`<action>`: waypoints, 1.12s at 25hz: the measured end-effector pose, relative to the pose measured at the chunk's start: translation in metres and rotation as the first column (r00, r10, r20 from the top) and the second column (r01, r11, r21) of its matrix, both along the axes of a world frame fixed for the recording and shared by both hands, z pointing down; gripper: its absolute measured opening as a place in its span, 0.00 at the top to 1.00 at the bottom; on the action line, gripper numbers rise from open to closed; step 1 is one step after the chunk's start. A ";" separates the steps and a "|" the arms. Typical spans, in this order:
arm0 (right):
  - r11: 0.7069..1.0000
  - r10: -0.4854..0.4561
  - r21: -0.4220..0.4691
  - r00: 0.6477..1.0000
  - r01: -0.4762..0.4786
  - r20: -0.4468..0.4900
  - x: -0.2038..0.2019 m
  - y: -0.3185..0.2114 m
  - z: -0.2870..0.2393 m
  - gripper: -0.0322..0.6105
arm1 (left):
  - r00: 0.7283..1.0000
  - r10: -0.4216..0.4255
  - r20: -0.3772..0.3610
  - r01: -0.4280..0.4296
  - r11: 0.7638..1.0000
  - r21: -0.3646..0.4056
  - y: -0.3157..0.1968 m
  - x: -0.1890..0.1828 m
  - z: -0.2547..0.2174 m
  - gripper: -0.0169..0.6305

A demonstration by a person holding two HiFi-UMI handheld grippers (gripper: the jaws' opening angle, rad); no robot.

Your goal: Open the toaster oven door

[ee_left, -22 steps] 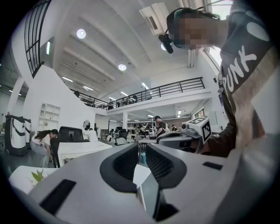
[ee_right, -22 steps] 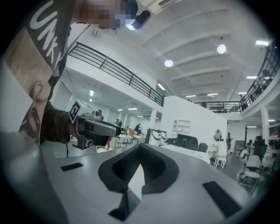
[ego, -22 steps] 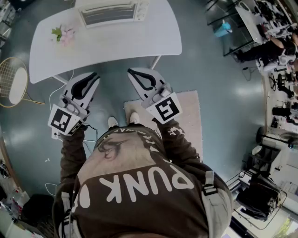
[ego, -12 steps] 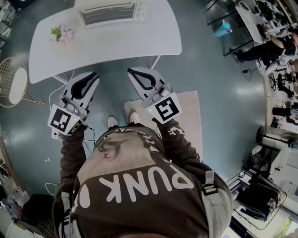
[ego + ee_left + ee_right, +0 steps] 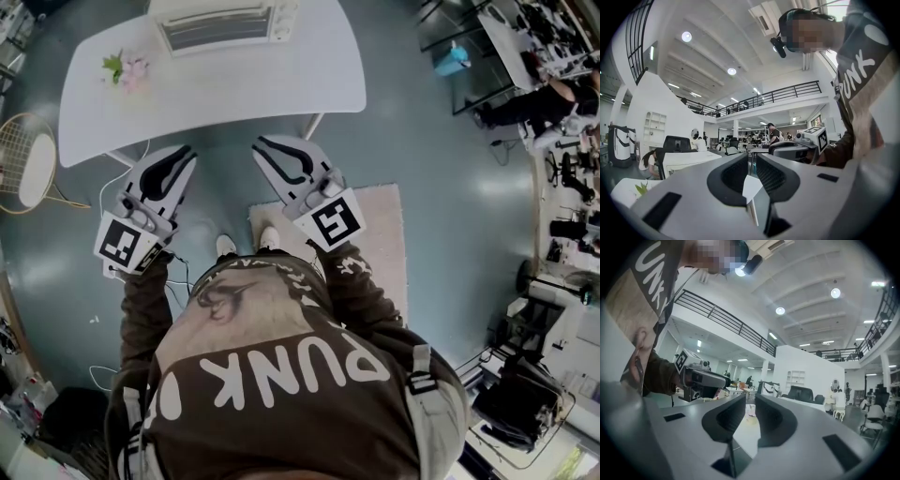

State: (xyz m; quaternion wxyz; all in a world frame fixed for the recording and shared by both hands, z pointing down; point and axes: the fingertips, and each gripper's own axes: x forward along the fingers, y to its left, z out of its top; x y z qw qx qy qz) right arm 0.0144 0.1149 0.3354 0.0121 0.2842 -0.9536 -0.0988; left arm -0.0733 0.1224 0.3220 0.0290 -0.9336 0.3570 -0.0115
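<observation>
The white toaster oven (image 5: 225, 26) stands at the far edge of the white table (image 5: 281, 84), and its ribbed front looks closed. Both grippers hover over the floor, short of the table's near edge and well away from the oven. My left gripper (image 5: 187, 150) (image 5: 750, 157) holds nothing, and its jaws stand together with only a hairline slit. In my right gripper (image 5: 257, 142) (image 5: 750, 399) a narrow gap shows between the jaws, with nothing in it. Each gripper view looks out level across the room and shows the other gripper alongside.
A pink flower bunch (image 5: 127, 70) lies on the table's left part. A gold wire chair (image 5: 28, 164) stands on the floor at left, with cables (image 5: 112, 187) near the table leg. A pale rug (image 5: 384, 244) lies under the person's feet. Cluttered desks (image 5: 553, 56) line the right side.
Both grippers have crept slightly forward and to the left toward the table. The jaws look the same.
</observation>
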 end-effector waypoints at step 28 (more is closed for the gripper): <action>0.998 0.009 -0.069 0.999 -0.012 -0.041 0.020 -0.073 0.042 0.70 | 0.999 -0.034 0.007 0.034 0.998 -0.053 -0.065 0.004 0.031 0.89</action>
